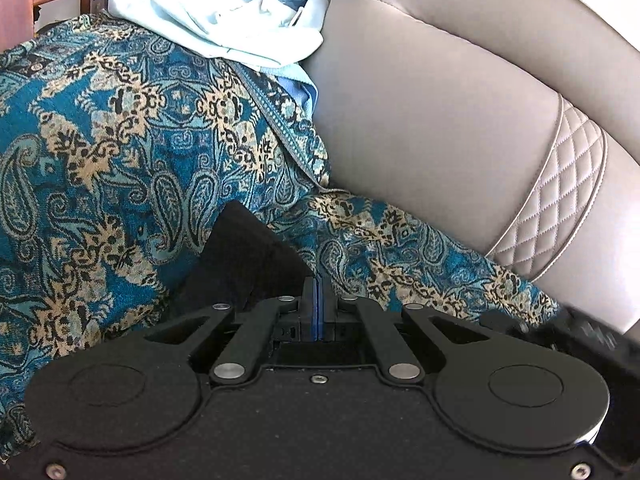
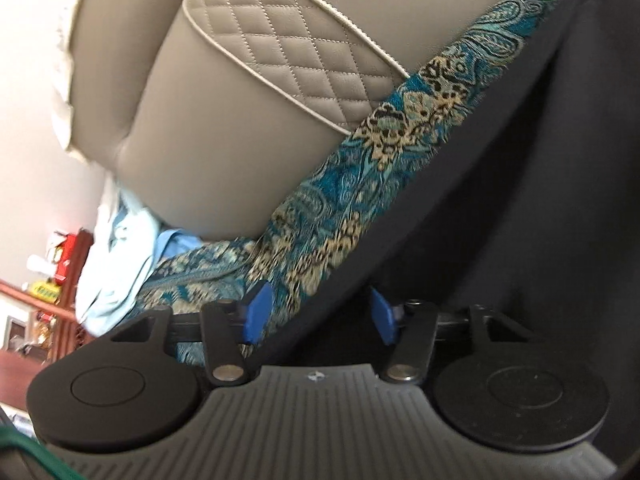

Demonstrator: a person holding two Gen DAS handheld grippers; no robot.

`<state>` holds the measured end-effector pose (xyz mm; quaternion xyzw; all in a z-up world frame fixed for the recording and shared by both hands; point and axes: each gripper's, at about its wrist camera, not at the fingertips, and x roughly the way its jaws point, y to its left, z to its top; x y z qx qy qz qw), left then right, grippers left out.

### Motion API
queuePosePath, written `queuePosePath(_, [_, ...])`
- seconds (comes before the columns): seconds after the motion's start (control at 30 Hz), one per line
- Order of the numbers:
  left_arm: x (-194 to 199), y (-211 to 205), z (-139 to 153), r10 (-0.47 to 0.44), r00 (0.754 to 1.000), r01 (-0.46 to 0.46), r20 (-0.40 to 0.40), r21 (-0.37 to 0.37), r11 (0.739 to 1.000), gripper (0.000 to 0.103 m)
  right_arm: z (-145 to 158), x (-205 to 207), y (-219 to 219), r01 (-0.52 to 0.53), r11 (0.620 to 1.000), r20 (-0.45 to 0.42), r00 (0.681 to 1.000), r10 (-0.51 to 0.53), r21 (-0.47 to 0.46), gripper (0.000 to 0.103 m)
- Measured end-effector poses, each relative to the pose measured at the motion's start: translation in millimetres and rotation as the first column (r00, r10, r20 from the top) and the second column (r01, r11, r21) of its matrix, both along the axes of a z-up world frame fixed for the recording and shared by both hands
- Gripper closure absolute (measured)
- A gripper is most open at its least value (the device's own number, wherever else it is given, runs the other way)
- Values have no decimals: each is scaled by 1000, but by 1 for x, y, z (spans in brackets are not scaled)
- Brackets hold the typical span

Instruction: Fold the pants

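The pants are black fabric. In the left wrist view a corner of them (image 1: 244,256) rises just ahead of my left gripper (image 1: 319,284), whose blue pads are pressed together on that black cloth. In the right wrist view the black pants (image 2: 520,200) fill the right side, lying over a blue paisley throw (image 2: 360,192). My right gripper (image 2: 318,308) is open, its blue pads (image 2: 256,312) wide apart, with the pants' edge running between them.
A grey leather sofa back (image 1: 440,100) with a quilted band (image 1: 560,208) stands behind. Light blue and white clothes (image 1: 224,12) are piled at the far left on the paisley throw (image 1: 100,140). Wooden furniture (image 2: 44,312) shows beyond the sofa.
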<state>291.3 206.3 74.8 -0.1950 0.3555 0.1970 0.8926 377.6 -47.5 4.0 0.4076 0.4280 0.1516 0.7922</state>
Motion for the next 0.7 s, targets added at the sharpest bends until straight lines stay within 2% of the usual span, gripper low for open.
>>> queuePosePath(0.07, [-2, 1, -2, -6, 1000, 6, 2, -8, 1000, 102, -2, 12, 4, 32, 998, -16, 999, -32, -50, 65])
queuePosePath(0.1, [-4, 1, -3, -10, 1000, 10, 4, -11, 1000, 102, -3, 16, 4, 48, 996, -31, 998, -50, -75, 83])
queuePosePath(0.13, [-5, 2, -3, -13, 1000, 14, 7, -16, 1000, 102, -4, 19, 2, 62, 993, -46, 997, -67, -101, 91])
queuePosePath(0.2, [-12, 3, -2, -21, 1000, 22, 18, -31, 999, 102, -4, 14, -7, 85, 990, -44, 995, -90, -117, 94])
queuePosePath(0.37, [-47, -6, 5, -57, 996, 59, 61, -29, 998, 102, 14, -44, -25, 89, 977, 98, 993, -71, -195, 95])
queuePosePath(0.57, [-120, -17, 15, -89, 990, 94, 111, -42, 995, 102, 32, -126, -37, 125, 964, 211, 975, -75, -236, 96])
queuePosePath(0.7, [-177, -19, 12, -75, 987, 84, 141, -60, 995, 102, 39, -182, -37, 142, 948, 263, 963, -66, -285, 95])
